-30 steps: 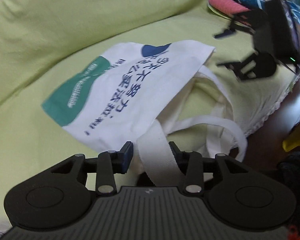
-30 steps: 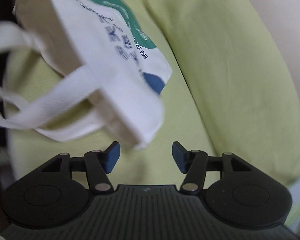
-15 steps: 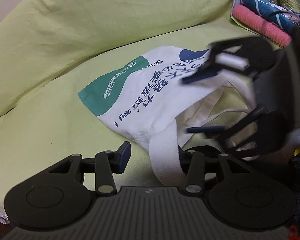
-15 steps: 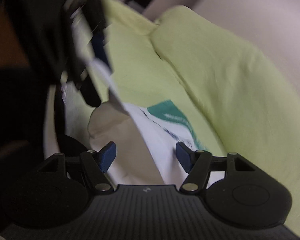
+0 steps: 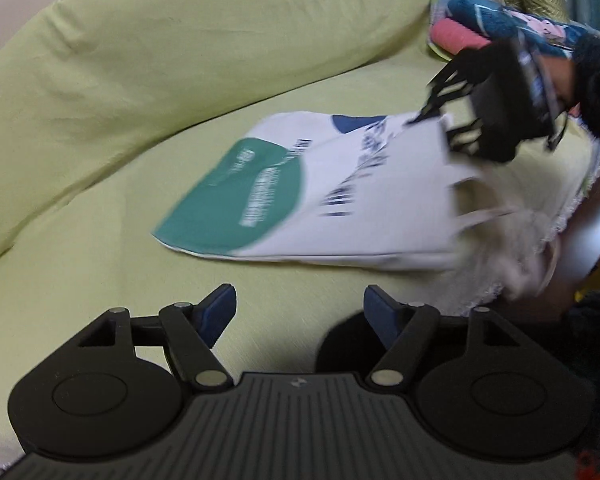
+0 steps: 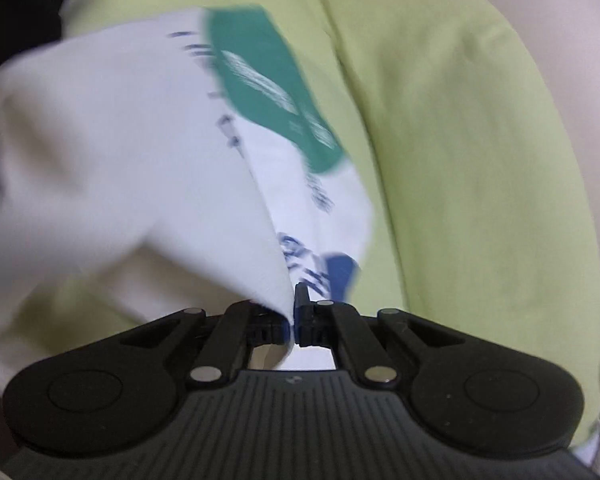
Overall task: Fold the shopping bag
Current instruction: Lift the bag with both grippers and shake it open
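Observation:
A white cloth shopping bag (image 5: 340,208) with a green patch, a blue patch and dark printed characters lies on a yellow-green sofa seat. In the left wrist view my left gripper (image 5: 298,308) is open over bare seat just in front of the bag, holding nothing. My right gripper (image 5: 452,128) shows there at the bag's far right edge, blurred. In the right wrist view the right gripper (image 6: 293,312) is shut on the shopping bag (image 6: 140,140), pinching its upper edge, with the cloth lifted toward the camera. The handles (image 5: 512,264) are a blurred white bunch at the seat's right edge.
The sofa's back cushion (image 5: 180,60) rises behind the bag. A pile of pink and blue patterned cloth (image 5: 496,28) lies at the far right of the seat. The seat's lace-trimmed front edge (image 5: 576,208) drops off to the right. A dark sleeve (image 5: 596,88) holds the right gripper.
My left gripper let go of the white handle and opened wider, now empty. My right gripper closed on the bag's edge and is pulling it; the bag has shifted right.

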A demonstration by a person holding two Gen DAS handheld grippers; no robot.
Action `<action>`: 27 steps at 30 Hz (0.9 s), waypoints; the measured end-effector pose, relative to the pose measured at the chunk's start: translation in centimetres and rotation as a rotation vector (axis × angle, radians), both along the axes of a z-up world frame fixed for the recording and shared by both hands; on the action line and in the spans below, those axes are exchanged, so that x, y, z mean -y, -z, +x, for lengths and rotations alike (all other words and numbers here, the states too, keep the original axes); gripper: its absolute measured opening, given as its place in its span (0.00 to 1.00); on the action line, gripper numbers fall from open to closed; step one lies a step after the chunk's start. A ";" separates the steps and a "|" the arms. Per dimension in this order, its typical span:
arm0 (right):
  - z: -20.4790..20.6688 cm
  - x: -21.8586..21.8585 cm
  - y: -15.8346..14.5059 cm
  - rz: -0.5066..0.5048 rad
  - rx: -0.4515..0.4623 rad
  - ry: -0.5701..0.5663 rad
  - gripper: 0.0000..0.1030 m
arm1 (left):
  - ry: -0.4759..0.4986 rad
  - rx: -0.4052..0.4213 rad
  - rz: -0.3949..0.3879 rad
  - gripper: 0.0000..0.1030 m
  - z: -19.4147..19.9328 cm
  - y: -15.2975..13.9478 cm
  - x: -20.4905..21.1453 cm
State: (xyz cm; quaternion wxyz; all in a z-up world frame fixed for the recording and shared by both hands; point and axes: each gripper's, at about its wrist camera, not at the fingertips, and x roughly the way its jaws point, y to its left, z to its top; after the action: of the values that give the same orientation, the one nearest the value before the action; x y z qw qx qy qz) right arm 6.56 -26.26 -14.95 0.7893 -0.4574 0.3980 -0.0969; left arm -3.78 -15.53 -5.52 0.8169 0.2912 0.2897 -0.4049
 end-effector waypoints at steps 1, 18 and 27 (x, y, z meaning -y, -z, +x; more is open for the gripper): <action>-0.1 0.5 -0.1 -0.028 -0.031 0.005 0.02 | 0.006 0.019 0.014 0.70 0.5 0.4 0.5; -1.7 -7.8 -2.9 0.464 0.174 0.078 0.62 | 0.401 0.674 0.598 0.64 10.7 12.4 4.1; 2.1 -10.9 3.4 0.230 -0.083 -0.059 0.20 | 0.394 0.590 0.494 0.64 10.7 11.2 4.9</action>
State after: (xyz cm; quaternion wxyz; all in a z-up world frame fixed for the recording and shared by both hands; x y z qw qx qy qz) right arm 8.68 -15.32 -18.33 0.8218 -0.3792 0.4253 -0.0083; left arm 6.94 -20.42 -16.69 0.6776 0.6311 0.0709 -0.3709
